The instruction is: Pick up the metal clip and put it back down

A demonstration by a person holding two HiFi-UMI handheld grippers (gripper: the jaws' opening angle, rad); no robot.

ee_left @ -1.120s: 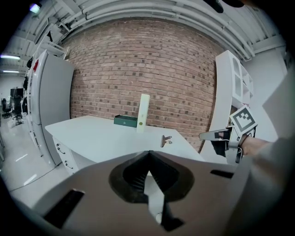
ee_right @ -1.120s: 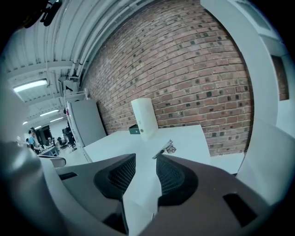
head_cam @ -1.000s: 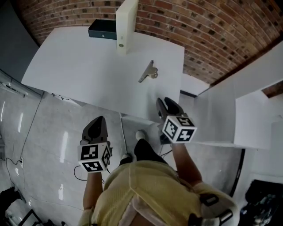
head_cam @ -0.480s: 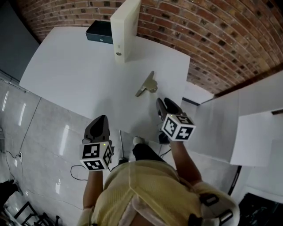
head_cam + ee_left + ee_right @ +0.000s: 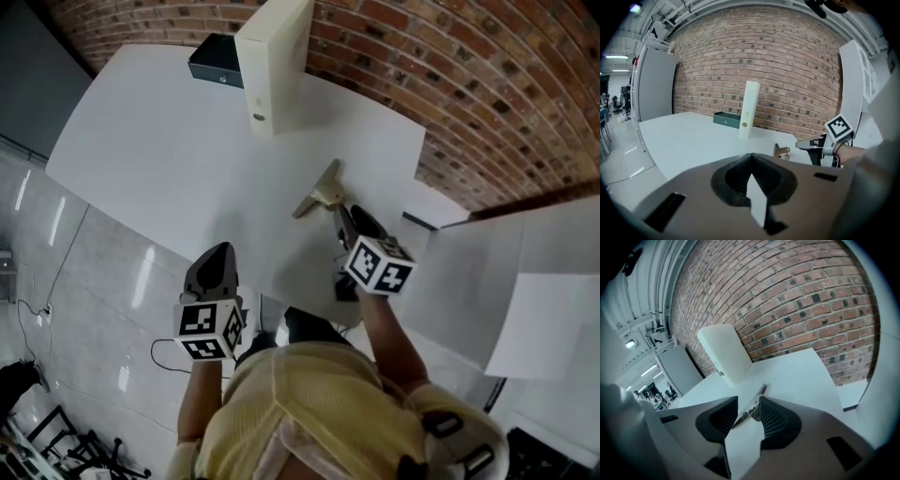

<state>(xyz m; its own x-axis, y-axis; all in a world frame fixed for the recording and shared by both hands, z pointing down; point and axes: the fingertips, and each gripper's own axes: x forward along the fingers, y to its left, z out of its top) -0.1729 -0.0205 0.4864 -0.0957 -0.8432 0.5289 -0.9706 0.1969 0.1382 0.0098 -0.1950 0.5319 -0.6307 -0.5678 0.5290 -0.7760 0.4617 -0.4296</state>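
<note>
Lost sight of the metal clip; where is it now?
Head view: the metal clip lies on the white table, right of centre, just ahead of the right hand-held gripper.

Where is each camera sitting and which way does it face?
Head view: on the person's head, facing steeply down at table, left gripper, right gripper, yellow top.
Left gripper view: on that gripper, facing across the table to the brick wall; closed fingers show.
Right gripper view: on that gripper, facing the metal clip between its open fingers.
Shared: all show clip and white binder.

White table (image 5: 169,159); on it metal clip (image 5: 322,192), upright binder (image 5: 274,61), dark box (image 5: 214,60), perhaps metal.
</note>
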